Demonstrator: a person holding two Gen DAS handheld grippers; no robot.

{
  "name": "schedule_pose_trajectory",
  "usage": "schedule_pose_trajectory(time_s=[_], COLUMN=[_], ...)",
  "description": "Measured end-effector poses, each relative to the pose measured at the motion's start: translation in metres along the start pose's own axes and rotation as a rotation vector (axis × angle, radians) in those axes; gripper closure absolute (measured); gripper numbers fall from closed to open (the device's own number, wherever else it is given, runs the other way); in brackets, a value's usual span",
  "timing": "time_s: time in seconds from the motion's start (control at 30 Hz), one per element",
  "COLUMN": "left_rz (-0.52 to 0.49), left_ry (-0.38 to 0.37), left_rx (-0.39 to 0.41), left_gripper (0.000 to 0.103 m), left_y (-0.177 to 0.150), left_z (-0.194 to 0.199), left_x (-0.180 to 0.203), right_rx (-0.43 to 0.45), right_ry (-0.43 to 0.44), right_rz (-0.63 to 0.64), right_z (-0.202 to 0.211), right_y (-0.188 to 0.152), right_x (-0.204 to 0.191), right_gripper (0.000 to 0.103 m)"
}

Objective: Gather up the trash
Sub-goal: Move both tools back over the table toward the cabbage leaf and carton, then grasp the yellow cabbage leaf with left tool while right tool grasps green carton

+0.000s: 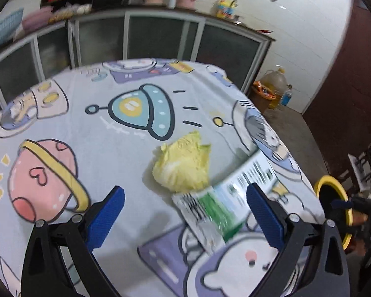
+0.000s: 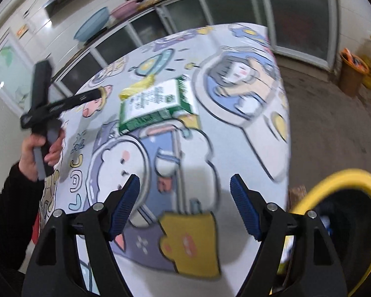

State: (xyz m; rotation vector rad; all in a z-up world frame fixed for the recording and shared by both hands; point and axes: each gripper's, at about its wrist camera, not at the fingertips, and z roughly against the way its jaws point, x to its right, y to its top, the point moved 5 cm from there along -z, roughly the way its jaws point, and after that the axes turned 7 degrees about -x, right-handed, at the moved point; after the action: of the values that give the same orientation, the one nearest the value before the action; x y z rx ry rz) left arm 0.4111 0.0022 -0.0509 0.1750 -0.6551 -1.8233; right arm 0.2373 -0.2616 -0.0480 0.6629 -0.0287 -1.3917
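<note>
The left gripper (image 1: 185,212) hangs wide open over the desk (image 1: 106,148), its jaws either side of a green-and-white carton (image 1: 225,198) that touches a yellow cabbage leaf (image 1: 183,165). The right gripper (image 2: 185,205) is empty and spread too, with the yellow-rimmed bin (image 2: 353,198) off the desk's right edge.

A round table (image 1: 69,123) stands in the kitchen, covered edge to edge by a pale grey cloth printed with cartoon spaceships, a pink ringed planet and white bears. Two things lie on it. A yellow-green cabbage leaf (image 1: 183,165), crumpled and cupped, sits toward the middle. Just beside it, touching or slightly overlapping its near edge (the blur makes it hard to say which), lies a flat green-and-white carton (image 1: 225,193) with printed text and a barcode, resting on its broad face near the table's right side.
</note>
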Motion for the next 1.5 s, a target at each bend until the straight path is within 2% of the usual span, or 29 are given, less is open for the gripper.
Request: schedule_pose_trajectory(time_s=[0.17, 0.27, 0.37, 0.5, 0.7, 0.83, 1.1, 1.13, 1.2, 1.23, 1.3, 1.37, 1.4, 1.5], left_rz=[0.065, 0.089, 0.11, 0.151, 0.159, 0.157, 0.132, 0.13, 0.128, 0.128, 0.118, 0.125, 0.134, 0.18], left_ry=[-0.032, -0.044, -0.03, -0.056, -0.074, -0.109, -0.098, -0.101, -0.1, -0.091, -0.072, -0.068, -0.072, -0.114], left_rx=[-0.053, -0.079, -0.098, -0.126, -0.153, -0.17, -0.188, -0.181, -0.178, -0.173, -0.166, -0.153, -0.146, -0.139], left_gripper=[0.008, 0.008, 0.008, 0.008, 0.008, 0.008, 0.009, 0.012, 0.035, 0.039, 0.052, 0.074, 0.093, 0.096], left_y=[0.023, 0.028, 0.033, 0.037, 0.036, 0.04, 0.048, 0.049, 0.05, 0.05, 0.049, 0.048, 0.048, 0.046], left_z=[-0.024, -0.037, -0.048, -0.061, -0.076, -0.087, -0.108, -0.108, -0.109, -0.109, -0.11, -0.109, -0.107, -0.104], left_x=[-0.009, -0.012, -0.018, -0.026, -0.027, -0.02, -0.01, -0.008, -0.006, -0.004, -0.003, -0.007, -0.009, -0.018], right_rx=[-0.011, 0.001, -0.005, -0.008, -0.024, -0.049, -0.113, -0.117, -0.122, -0.128, -0.142, -0.151, -0.154, -0.164], right_ry=[0.006, 0.009, 0.039, 0.027, 0.064, 0.047, 0.054, 0.066, 0.074, 0.083, 0.105, 0.132, 0.153, 0.22], right_rz=[0.127, 0.161, 0.156, 0.185, 0.141, 0.155, 0.141, 0.134, 0.121, 0.115, 0.099, 0.088, 0.08, 0.049], right_z=[-0.027, -0.038, -0.051, -0.067, -0.085, -0.098, -0.125, -0.126, -0.127, -0.128, -0.13, -0.128, -0.126, -0.119], right_y=[0.03, 0.046, 0.063, 0.083, 0.103, 0.11, 0.117, 0.118, 0.12, 0.12, 0.12, 0.118, 0.117, 0.113], right_x=[-0.03, -0.036, -0.032, -0.025, -0.013, -0.016, -0.019, -0.02, -0.022, -0.023, -0.025, -0.027, -0.028, -0.031], right_gripper=[0.026, 0.024, 0.018, 0.014, 0.014, 0.014, 0.015, 0.015, 0.021, 0.024, 0.036, 0.05, 0.059, 0.07])
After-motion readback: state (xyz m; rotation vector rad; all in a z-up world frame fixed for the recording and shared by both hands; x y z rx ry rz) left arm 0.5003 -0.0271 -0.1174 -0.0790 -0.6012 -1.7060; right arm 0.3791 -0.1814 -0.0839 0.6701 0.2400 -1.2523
